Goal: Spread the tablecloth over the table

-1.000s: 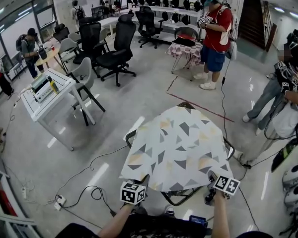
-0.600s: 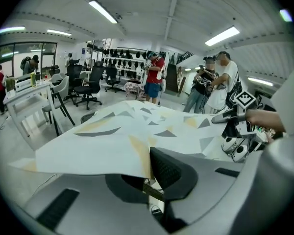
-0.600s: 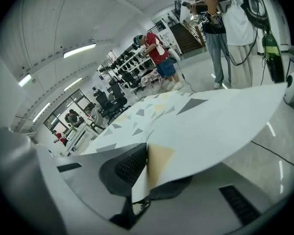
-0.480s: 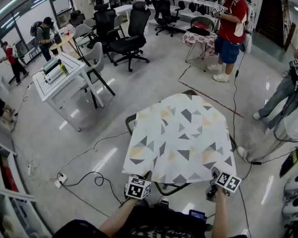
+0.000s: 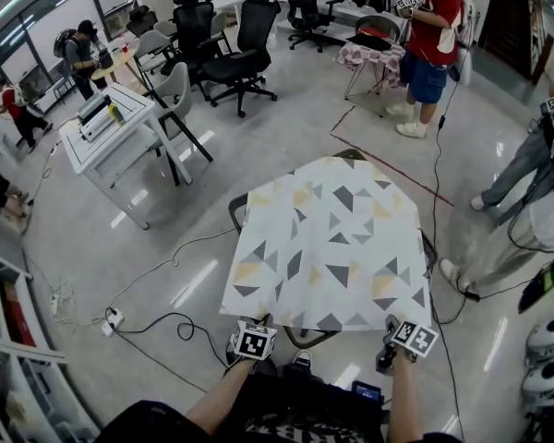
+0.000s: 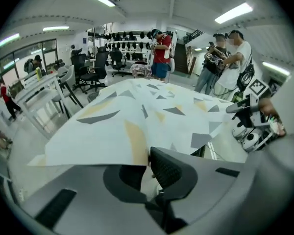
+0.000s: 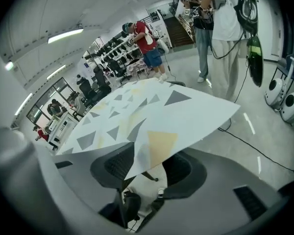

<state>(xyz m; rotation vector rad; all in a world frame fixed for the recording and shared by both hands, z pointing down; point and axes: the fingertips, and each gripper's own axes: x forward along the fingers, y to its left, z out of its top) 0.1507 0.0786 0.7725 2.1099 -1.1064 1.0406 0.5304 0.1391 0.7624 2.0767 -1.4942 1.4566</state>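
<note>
A white tablecloth [image 5: 328,247] with grey and yellow triangles lies over a small dark-framed table [image 5: 237,212] in the middle of the head view. At the cloth's near left corner, my left gripper [image 5: 249,341] is shut on the hem. In the left gripper view the cloth's edge [image 6: 137,141] runs into the closed jaws [image 6: 148,166]. My right gripper [image 5: 402,335] is at the near right corner and its jaws are opening. In the right gripper view the cloth's corner [image 7: 154,148] hangs loose between the parted pads [image 7: 179,168].
A white table [image 5: 106,127] and office chairs [image 5: 231,53] stand at the far left. A person in a red shirt [image 5: 429,26] is by a second covered table [image 5: 369,53]. More people [image 5: 535,183] stand at the right. Cables [image 5: 166,326] trail over the floor.
Both grippers have come down at the near edge. The cloth, billowed a second ago, now lies flatter over the table with its near edge lower.
</note>
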